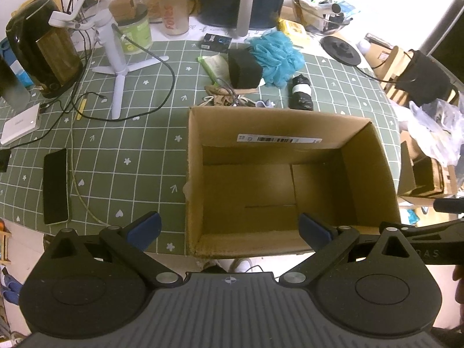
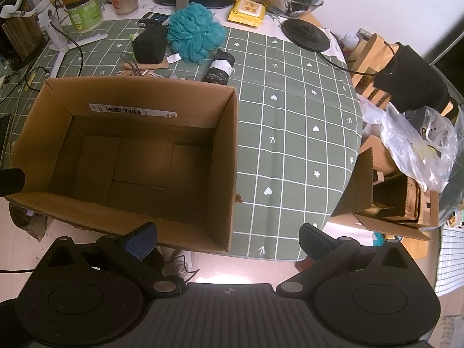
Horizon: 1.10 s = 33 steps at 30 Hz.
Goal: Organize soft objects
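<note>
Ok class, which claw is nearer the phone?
Left. The left claw hovers at the box's near-left corner, just right of the phone; the right claw is by the box's right corner.

On the desk (image 2: pixel 290 133) — one open cardboard box (image 2: pixel 226 156), one blue bath puff (image 2: pixel 195 33), one black sponge block (image 2: pixel 150 47), one black bag roll (image 2: pixel 219 68). Also one phone (image 1: pixel 56 187), one kettle (image 1: pixel 40 43), one shaker bottle (image 1: pixel 173 8), one green-labelled jar (image 2: pixel 84 10) — and one yellow wipes pack (image 2: pixel 246 11).
</note>
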Tool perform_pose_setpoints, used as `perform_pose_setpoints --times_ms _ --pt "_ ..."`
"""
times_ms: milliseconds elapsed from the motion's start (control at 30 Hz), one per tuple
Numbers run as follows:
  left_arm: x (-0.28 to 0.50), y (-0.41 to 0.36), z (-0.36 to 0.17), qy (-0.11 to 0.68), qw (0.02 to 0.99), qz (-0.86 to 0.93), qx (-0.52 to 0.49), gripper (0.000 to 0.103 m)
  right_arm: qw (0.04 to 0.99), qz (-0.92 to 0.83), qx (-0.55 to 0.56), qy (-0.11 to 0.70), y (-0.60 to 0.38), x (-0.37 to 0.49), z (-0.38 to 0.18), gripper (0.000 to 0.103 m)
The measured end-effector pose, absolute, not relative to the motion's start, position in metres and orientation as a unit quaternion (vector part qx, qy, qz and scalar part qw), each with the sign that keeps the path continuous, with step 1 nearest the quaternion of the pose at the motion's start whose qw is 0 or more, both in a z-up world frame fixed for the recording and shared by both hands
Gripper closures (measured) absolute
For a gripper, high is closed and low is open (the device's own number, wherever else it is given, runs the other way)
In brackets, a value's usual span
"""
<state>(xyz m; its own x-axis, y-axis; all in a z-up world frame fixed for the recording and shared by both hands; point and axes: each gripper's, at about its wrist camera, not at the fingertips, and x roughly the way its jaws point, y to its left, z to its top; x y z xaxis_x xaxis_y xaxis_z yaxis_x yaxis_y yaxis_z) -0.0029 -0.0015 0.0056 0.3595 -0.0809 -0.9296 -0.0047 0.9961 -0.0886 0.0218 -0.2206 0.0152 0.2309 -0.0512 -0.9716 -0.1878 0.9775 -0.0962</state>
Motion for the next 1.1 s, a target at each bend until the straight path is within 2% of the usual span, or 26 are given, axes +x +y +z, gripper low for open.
perform_pose_setpoints --times_ms 1100 --pt "0.022 0.016 0.015 0.55 0.832 -0.052 -0.062 0.0 0.786 0.035 -0.111 0.607 -0.226 0.049 0.024 0.0"
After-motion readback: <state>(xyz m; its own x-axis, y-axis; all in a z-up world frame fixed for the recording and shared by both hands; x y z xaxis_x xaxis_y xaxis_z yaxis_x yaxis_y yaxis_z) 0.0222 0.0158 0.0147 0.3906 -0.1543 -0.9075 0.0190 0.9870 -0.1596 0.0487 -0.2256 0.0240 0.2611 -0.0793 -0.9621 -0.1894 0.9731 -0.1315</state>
